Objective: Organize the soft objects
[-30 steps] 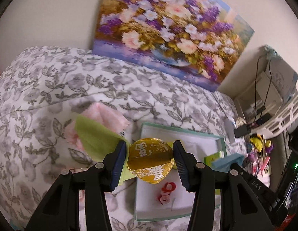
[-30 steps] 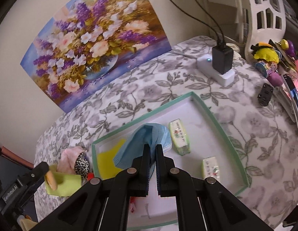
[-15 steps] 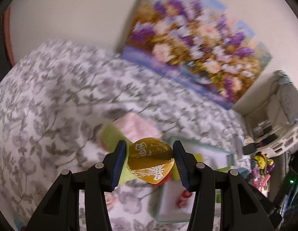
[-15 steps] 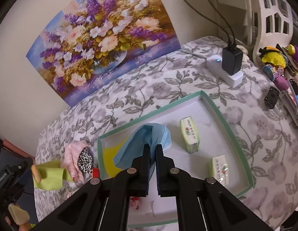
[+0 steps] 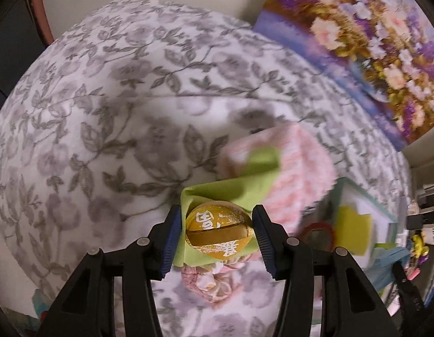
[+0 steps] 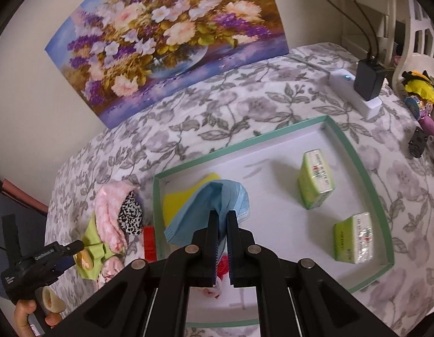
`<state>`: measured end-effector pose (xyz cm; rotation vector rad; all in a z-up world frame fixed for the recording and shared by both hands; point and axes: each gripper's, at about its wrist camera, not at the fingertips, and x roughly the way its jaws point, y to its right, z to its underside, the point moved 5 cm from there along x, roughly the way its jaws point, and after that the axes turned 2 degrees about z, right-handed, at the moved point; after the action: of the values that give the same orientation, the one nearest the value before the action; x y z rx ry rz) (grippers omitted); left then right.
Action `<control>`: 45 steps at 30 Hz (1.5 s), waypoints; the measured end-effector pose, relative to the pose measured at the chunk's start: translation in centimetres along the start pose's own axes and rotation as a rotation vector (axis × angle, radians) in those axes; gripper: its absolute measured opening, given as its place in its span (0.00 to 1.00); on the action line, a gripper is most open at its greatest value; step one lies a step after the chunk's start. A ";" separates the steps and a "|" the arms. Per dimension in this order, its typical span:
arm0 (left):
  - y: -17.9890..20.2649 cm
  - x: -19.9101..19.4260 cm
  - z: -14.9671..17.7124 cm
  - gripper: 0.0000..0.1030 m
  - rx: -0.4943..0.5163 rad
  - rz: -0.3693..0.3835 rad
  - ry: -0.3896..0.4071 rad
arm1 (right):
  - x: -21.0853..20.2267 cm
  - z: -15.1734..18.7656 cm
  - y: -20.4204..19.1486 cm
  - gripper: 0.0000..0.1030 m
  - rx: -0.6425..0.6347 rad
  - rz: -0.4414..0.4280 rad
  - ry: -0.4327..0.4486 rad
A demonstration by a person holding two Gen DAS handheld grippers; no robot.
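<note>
Two grippers are in my feeds. My left gripper (image 5: 218, 231) has its blue pads (image 5: 169, 240) about half apart, clamped on a round gold pouch (image 5: 218, 231) with white characters and a band across it. It hangs over the green cloth (image 5: 231, 193), which lies on the floral bedspread (image 5: 104, 106) just outside the teal-rimmed tray (image 6: 368, 174), at the tray's left end as my right camera shows it. A pink knit piece (image 5: 298, 174) lies against that cloth, and a leopard-print item (image 6: 130, 213) sits between the pink piece and the tray rim. My right gripper (image 6: 222, 241) has its fingers pressed nearly together on a blue face mask (image 6: 214, 202), held over the tray's left part above a yellow cloth (image 6: 175, 202). Two green tissue packs (image 6: 315, 179) lie in the tray's right half, well apart from the mask.
</note>
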<state>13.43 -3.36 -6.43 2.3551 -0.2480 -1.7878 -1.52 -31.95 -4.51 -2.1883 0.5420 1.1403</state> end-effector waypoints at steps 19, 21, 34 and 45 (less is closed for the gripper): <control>-1.2 -0.5 0.4 0.52 0.137 -0.101 -0.007 | 0.8 0.8 -2.5 0.05 -0.039 -0.019 -0.028; -1.7 -0.1 0.4 0.52 0.090 -0.066 -0.029 | 0.9 0.9 -2.5 0.05 -0.041 -0.019 -0.029; -2.7 4.4 1.4 0.30 0.046 -0.087 -0.126 | 1.3 1.0 -2.2 0.05 -0.029 -0.014 -0.039; -3.0 4.2 1.3 0.07 -0.004 -0.005 -0.114 | 1.4 1.0 -2.2 0.05 -0.026 -0.015 -0.042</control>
<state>13.37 -1.46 -11.44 2.2557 -0.2537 -1.9261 -0.03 -29.76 -5.37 -2.1816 0.4942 1.1886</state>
